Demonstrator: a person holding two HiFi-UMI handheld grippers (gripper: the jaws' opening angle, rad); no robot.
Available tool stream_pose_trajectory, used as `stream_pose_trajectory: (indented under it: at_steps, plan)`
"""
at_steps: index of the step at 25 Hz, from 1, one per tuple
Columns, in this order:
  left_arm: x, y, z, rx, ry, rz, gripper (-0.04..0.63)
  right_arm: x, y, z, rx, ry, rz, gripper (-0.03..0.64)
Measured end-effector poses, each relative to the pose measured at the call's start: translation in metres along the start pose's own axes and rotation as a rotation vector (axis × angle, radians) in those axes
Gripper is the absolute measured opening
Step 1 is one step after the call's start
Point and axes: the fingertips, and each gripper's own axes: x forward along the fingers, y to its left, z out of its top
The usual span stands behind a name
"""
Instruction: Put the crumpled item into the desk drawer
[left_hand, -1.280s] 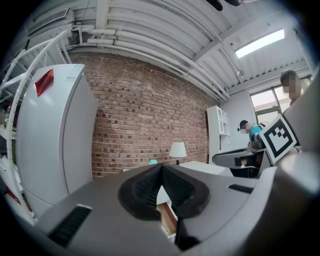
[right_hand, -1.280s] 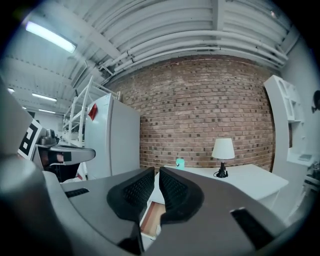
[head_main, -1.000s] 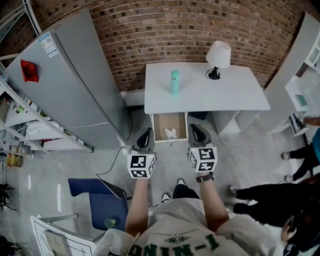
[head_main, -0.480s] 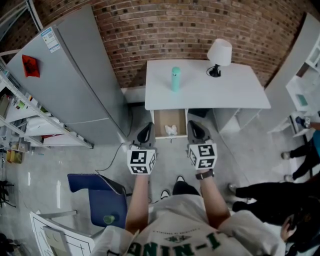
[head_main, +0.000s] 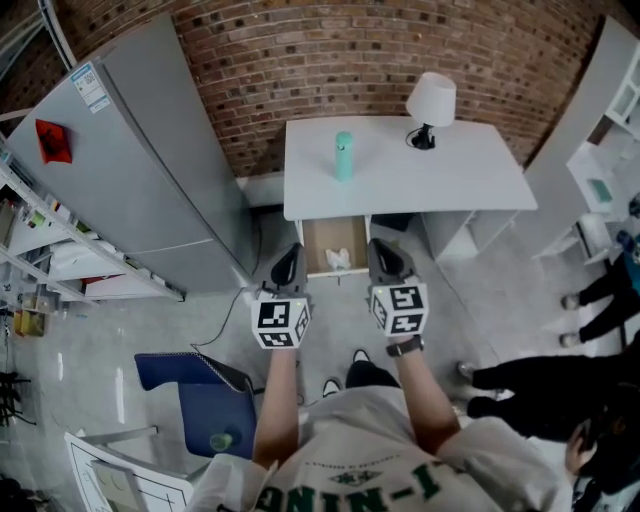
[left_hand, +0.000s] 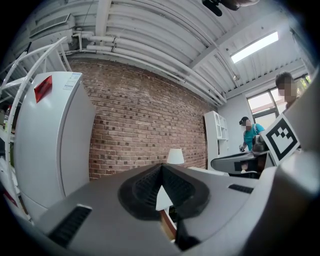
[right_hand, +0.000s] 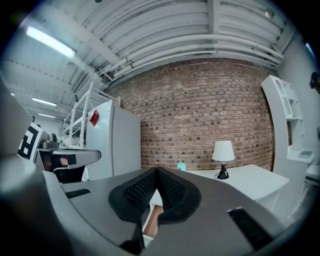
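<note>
The room is bright all over. Long ceiling lights (left_hand: 255, 46) glow white at the upper right of the left gripper view. Every picture bends at its edges. The floor (head_main: 100, 335) shines at the left of the head view. The left gripper (left_hand: 161, 172) looks blurry up close.

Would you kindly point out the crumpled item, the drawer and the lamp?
crumpled item (head_main: 340, 259), head view, its white middle.
drawer (head_main: 320, 238), head view, bare wooden floor.
lamp (head_main: 431, 98), head view, its shade.
</note>
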Motion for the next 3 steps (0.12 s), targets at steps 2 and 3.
stream_pose_trajectory:
  at_steps: [2,3]
  plan:
    - [0.0007,0.0018,-0.0009,-0.008,0.001,0.005,-0.002,0.0035,0.0031,0.0006,0.003,0.005,0.014,0.005]
    - [0.0008,0.0028,-0.0017,-0.013,0.002,0.008,-0.002,0.0053,0.0047,0.0008,0.006,0.007,0.023,0.005]
